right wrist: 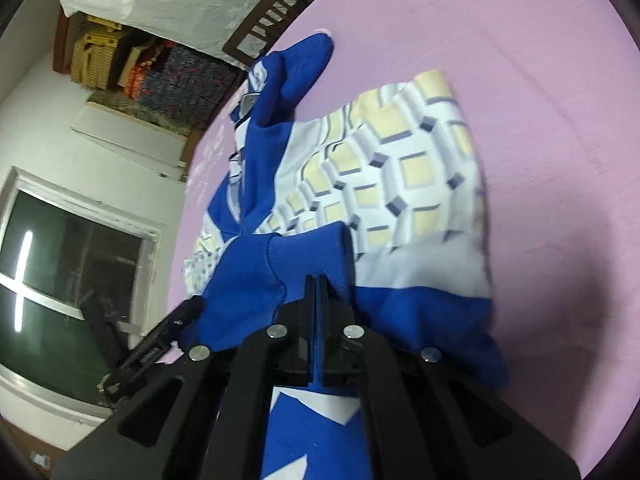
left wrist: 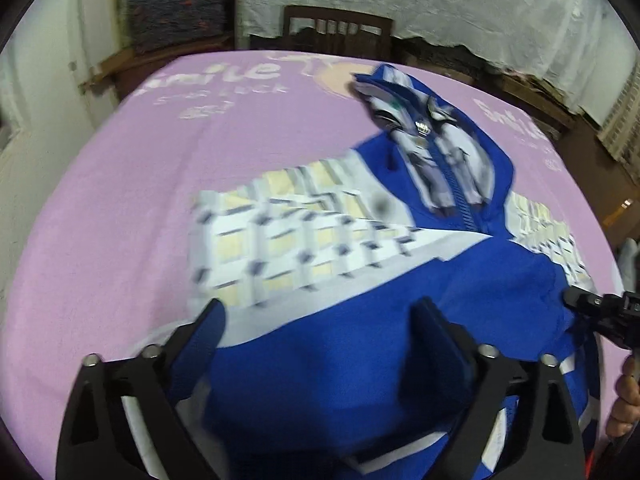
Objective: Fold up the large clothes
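A blue jacket (left wrist: 360, 344) with white and yellow cube-patterned panels and a zipped collar lies on the pink sheet (left wrist: 120, 216). My left gripper (left wrist: 320, 324) hovers over its blue lower part, open, and the fingers (left wrist: 208, 328) stand wide apart without pressing on the cloth. In the right wrist view the jacket (right wrist: 384, 168) stretches away from me. My right gripper (right wrist: 316, 286) is shut on a fold of its blue fabric next to a ribbed cuff (right wrist: 308, 248), and cloth hangs down behind the closed jaws. The right gripper (left wrist: 600, 312) also shows at the right edge of the left wrist view.
A dark wooden chair (left wrist: 338, 32) stands at the far edge of the sheet. A white draped cloth (left wrist: 440, 0) and a patterned rug (left wrist: 176, 0) hang behind it. A window (right wrist: 60, 272) and stacked shelves (right wrist: 120, 60) are off to the side. A hand (left wrist: 628, 388) holds the right tool.
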Motion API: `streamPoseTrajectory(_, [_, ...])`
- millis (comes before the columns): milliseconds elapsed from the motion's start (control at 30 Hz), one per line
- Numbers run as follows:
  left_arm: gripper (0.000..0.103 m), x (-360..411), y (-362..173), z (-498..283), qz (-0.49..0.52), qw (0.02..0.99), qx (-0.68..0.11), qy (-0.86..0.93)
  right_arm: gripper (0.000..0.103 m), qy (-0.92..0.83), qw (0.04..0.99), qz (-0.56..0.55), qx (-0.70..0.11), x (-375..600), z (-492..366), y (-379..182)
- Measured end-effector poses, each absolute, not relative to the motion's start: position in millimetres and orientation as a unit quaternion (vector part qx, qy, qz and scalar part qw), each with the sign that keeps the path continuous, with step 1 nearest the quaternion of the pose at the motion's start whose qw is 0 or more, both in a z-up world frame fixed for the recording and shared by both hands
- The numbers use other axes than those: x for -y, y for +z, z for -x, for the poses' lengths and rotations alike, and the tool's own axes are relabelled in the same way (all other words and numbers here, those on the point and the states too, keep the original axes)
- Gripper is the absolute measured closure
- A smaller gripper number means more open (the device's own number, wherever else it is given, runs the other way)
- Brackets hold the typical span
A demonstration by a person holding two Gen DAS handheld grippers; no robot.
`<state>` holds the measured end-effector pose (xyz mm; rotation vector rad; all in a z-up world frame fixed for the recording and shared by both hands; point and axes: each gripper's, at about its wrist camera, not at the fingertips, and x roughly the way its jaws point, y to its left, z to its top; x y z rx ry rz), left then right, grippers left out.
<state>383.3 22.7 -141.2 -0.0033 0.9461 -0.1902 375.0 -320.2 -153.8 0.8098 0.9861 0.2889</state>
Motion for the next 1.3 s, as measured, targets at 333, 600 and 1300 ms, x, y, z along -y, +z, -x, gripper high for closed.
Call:
streamPoseTrajectory(333, [0.027, -15, -130, -363, -0.012, 0.895, -0.435, -0.101, 0.064, 0.098, 0.860, -0.282, -0.414, 299, -411, -60])
streamPoseTrajectory(600, [0.032, -11, -146, -374, -0.018, 0.885, -0.455, -0.098, 0.064, 0.056, 0.873, -0.272, -0.402, 288, -504, -57])
streamPoseTrajectory(1300, [0.024, -9, -148, -378, -0.022, 0.885, -0.459, -0.077, 0.096, 0.055, 0.903, -0.222, -0.364, 247, -601, -107])
